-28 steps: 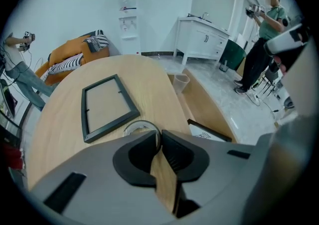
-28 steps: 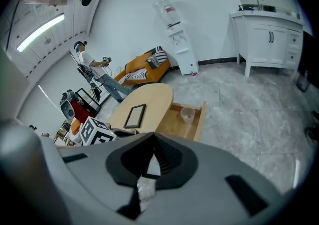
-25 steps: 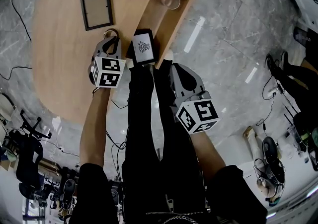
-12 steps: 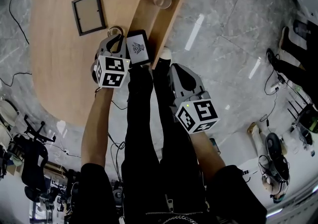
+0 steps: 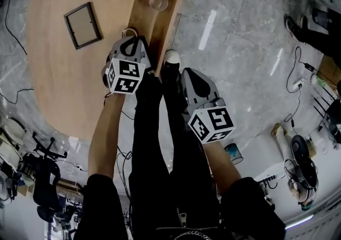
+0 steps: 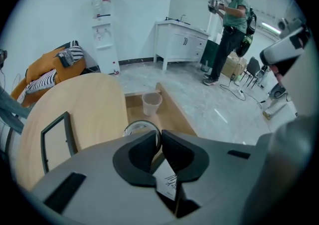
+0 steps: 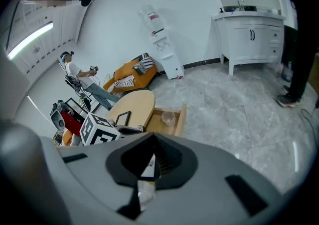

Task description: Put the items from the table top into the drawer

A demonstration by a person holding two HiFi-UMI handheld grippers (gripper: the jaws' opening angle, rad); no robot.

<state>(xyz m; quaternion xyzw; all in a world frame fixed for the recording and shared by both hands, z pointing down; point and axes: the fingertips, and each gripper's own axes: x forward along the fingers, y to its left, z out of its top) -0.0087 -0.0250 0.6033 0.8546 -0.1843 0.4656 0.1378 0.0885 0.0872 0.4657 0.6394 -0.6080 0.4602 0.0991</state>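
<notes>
My left gripper (image 5: 129, 43) hangs at the wooden table's (image 5: 58, 79) right edge, beside the open drawer (image 5: 143, 21). In the left gripper view its jaws (image 6: 159, 136) are shut on a thin white printed card (image 6: 168, 183); in the head view the gripper hides the card. A clear cup (image 5: 158, 2) stands in the drawer. A dark picture frame (image 5: 82, 25) lies flat on the table. A round clear-rimmed thing (image 6: 141, 127) sits just past the left jaws. My right gripper (image 5: 180, 71) hovers over the floor with its tips (image 7: 152, 139) together and nothing pinched.
My black-clad legs (image 5: 160, 143) stand between the two grippers, one white shoe (image 5: 170, 57) by the drawer. A person (image 6: 230, 24) stands by a white cabinet (image 6: 182, 44) at the back. Cables (image 5: 16, 5) trail over the marble floor around the table.
My left gripper has carried the card from over the table edge toward the drawer and rolled, so the card's face no longer shows from above. The right gripper shifted slightly.
</notes>
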